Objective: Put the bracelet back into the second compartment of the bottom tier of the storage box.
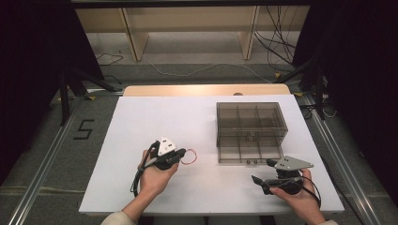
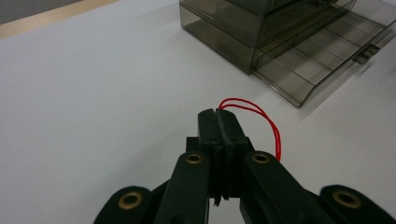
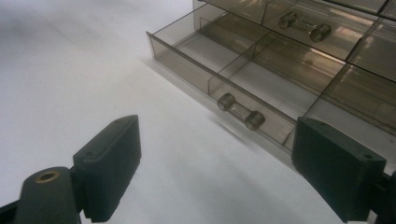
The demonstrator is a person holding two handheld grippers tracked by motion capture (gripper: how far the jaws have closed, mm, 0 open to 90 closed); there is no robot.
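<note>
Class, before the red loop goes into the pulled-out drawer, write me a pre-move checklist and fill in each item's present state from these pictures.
1. Left gripper jaws shut on the thin red loop of cord: ok.
2. Lower drawer of the smoky transparent plastic drawer box pulled out: ok.
3. Drawer compartments bare: ok.
4. Right gripper jaws open, off the drawer handle: ok.
5. Loop lifted off the white table: cannot tell.

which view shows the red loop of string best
The left gripper view: the red string loop arcs out from between the shut jaws of the left hand-held gripper, close and sharp against the white table. In the high view it is just a small red ring beside that gripper.
</note>
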